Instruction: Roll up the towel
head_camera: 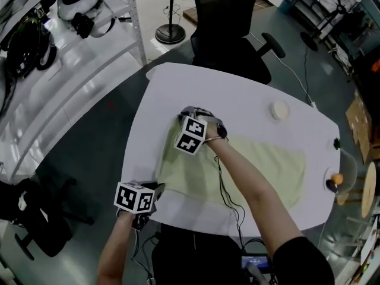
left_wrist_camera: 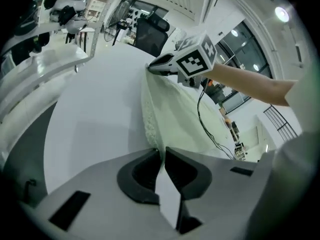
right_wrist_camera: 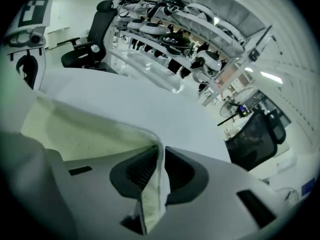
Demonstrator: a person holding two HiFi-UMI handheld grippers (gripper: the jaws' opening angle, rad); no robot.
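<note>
Only close up: towel [left_wrist_camera: 170,119] inside left gripper [left_wrist_camera: 162,152] and right gripper [right_wrist_camera: 161,150].

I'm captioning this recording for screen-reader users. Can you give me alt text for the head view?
From above, two handheld grippers pinch the left edge of a pale green towel on a white table: the right gripper at its far corner, the left gripper at its near corner. A black office chair stands beyond the table.

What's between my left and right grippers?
The towel spans them, its edge pinched in the left gripper and the right gripper; the left gripper view shows it.
</note>
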